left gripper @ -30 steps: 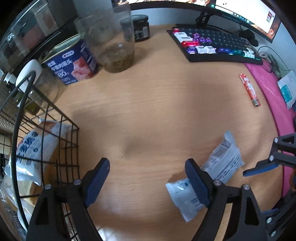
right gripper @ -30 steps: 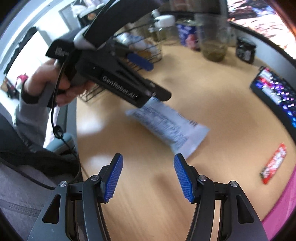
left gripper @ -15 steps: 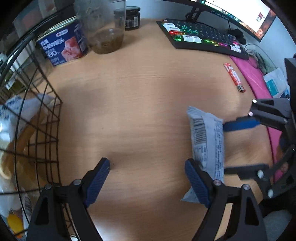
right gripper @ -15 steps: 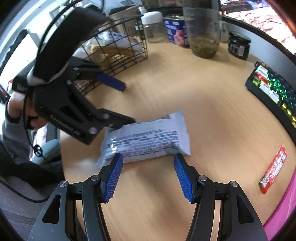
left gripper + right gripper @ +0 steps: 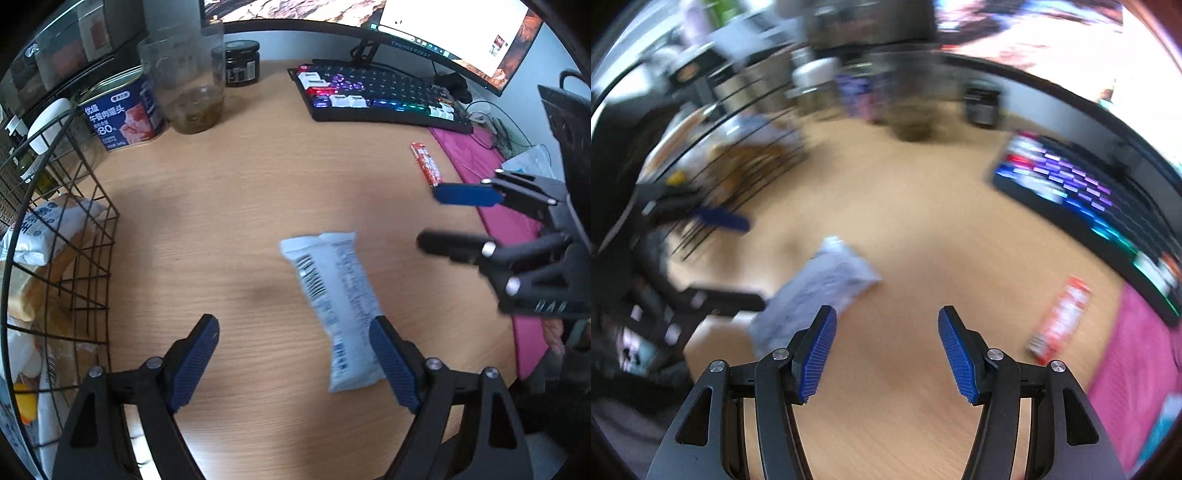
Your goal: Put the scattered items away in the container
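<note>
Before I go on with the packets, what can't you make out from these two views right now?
- Right wrist view: motion blur hides the print on the white packet and red stick packet.
- Left wrist view: wire basket is cut off by the left edge, so its full contents are unknown.
- Left wrist view: the white packet's lower edge sits behind a left gripper finger; contact unclear.

Wooden desk [image 5: 229,206] with white packet [image 5: 332,295], red stick [image 5: 426,164], keyboard [image 5: 376,96], wire basket [image 5: 92,266].

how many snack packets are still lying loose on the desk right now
2. A white packet lies mid-desk by the left hand-held gripper. A red stick packet lies near the keyboard and pink mat. Others already sit in the wire basket; more may be hidden.
</note>
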A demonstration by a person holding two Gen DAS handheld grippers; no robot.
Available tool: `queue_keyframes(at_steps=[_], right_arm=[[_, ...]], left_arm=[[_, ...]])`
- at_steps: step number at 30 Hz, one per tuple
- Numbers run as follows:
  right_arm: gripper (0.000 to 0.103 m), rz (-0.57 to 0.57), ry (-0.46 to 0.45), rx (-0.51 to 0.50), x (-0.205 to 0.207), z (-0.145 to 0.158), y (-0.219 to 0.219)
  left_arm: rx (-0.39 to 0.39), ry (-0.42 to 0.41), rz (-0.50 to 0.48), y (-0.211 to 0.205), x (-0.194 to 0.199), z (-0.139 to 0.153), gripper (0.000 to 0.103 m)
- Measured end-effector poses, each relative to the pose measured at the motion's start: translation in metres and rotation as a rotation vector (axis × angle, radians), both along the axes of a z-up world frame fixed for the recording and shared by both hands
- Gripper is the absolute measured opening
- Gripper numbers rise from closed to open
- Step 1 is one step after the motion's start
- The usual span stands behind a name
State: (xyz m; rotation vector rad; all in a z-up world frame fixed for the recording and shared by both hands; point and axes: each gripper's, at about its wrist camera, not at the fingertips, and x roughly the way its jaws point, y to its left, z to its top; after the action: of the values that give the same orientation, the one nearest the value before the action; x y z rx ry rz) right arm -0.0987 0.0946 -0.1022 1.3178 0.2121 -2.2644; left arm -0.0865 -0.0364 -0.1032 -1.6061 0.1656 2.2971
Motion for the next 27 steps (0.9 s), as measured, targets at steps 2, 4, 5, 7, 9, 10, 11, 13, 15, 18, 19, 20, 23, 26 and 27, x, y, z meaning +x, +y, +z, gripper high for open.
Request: queue_keyframes(at_steps=[2,4,5,7,9,10,11,13,15,18,19,20,23,26,27], right_arm=[[0.058,-0.101,-0.020,0.004,-0.005,0.004,0.017],[0.058,-0.210,-0.047,0.020,-0.010,0.005,0.033],[0.058,-0.258,-0.063,0.014,-0.012,0.003,0.042],[0.058,-0.354,-0.087,0.024,-0.017,-0.004,0.055],[0.058,-0.398,-0.071,0.071,-0.023,-0.009,0.061],[0.058,-0.419,-0.062,0.084,-0.027,-0.012,0.065],[0.058,-0.444,-0.056,0.087,-0.032,-0.016,0.067],[0.058,-0.455,-0.048,0.108,-0.040,-0.022,0.066],[0.058,-0.459,-0.040,0.142,-0.047,-0.028,0.064],[0.058,-0.461,-0.019,0.161,-0.050,-0.032,0.064],[0.058,-0.457,-0.008,0.162,-0.049,-0.031,0.064],[0.058,-0.453,0.003,0.169,-0.048,-0.030,0.062],[0.041,-0.438,0.011,0.166,-0.046,-0.030,0.062],[0.025,-0.435,0.013,0.176,-0.045,-0.030,0.061],[0.025,-0.438,0.010,0.167,-0.044,-0.031,0.063]], left_arm=[[0.006,-0.009,0.021,0.010,-0.004,-0.003,0.085],[0.008,-0.025,0.052,0.015,-0.007,-0.009,0.085],[0.007,-0.034,0.062,0.012,-0.006,-0.011,0.085],[-0.013,-0.043,0.085,0.017,-0.008,-0.019,0.085],[-0.039,-0.054,0.097,0.022,-0.008,-0.026,0.085],[-0.047,-0.064,0.096,0.026,-0.009,-0.031,0.085],[-0.056,-0.059,0.094,0.028,-0.008,-0.032,0.085],[-0.097,-0.032,0.090,0.034,-0.007,-0.034,0.085],[-0.092,-0.012,0.108,0.033,-0.009,-0.034,0.085],[-0.085,0.018,0.098,0.033,-0.007,-0.033,0.080],[-0.080,0.030,0.089,0.034,-0.005,-0.031,0.071],[-0.077,0.033,0.086,0.035,-0.005,-0.029,0.065],[-0.069,0.031,0.077,0.034,-0.004,-0.025,0.048],[-0.046,0.031,0.074,0.032,-0.003,-0.023,0.042],[-0.044,0.036,0.073,0.031,-0.001,-0.021,0.042]])
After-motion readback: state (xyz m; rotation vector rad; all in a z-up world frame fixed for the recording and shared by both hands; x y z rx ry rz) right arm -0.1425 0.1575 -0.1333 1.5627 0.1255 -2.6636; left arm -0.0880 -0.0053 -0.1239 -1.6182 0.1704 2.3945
